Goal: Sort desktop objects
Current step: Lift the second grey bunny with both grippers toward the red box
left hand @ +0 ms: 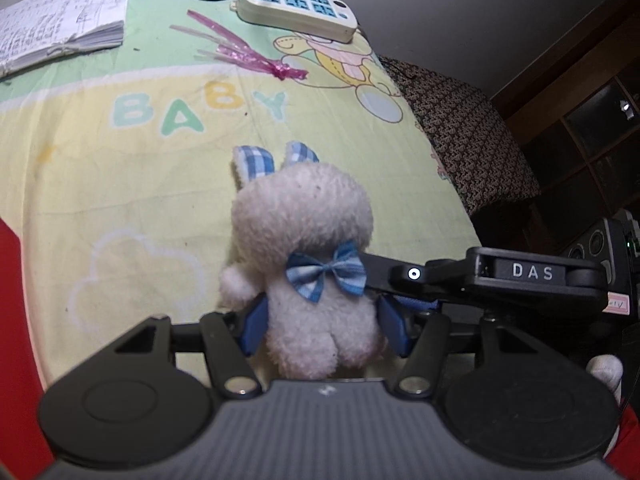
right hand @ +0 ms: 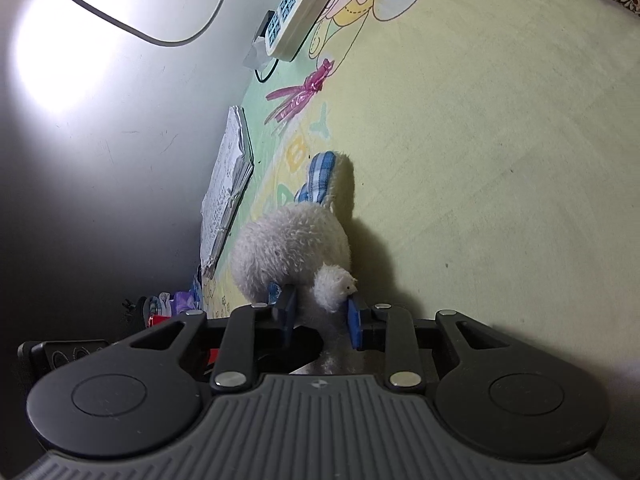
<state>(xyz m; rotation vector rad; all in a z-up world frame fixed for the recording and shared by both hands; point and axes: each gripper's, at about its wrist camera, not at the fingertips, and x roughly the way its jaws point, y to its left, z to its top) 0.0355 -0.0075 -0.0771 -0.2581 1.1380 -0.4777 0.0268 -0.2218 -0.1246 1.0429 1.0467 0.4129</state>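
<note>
Your plush rabbit (left hand: 304, 264) sits upright above the cloth, its body pinched between the blue pads of your left gripper (left hand: 322, 326). Your right gripper (right hand: 320, 320) is closed narrowly on the same toy near its neck and arm; in the left view it reaches in from 3 o'clock. So the rabbit is held but not yet placed. At 11 o'clock lies the pink ribbon (left hand: 248, 50), at 10 o'clock the notebook (left hand: 60, 16), at 12 o'clock the power strip (left hand: 298, 8). These look untouched on the baby-print cloth (left hand: 120, 184); most sorting seems left.
</note>
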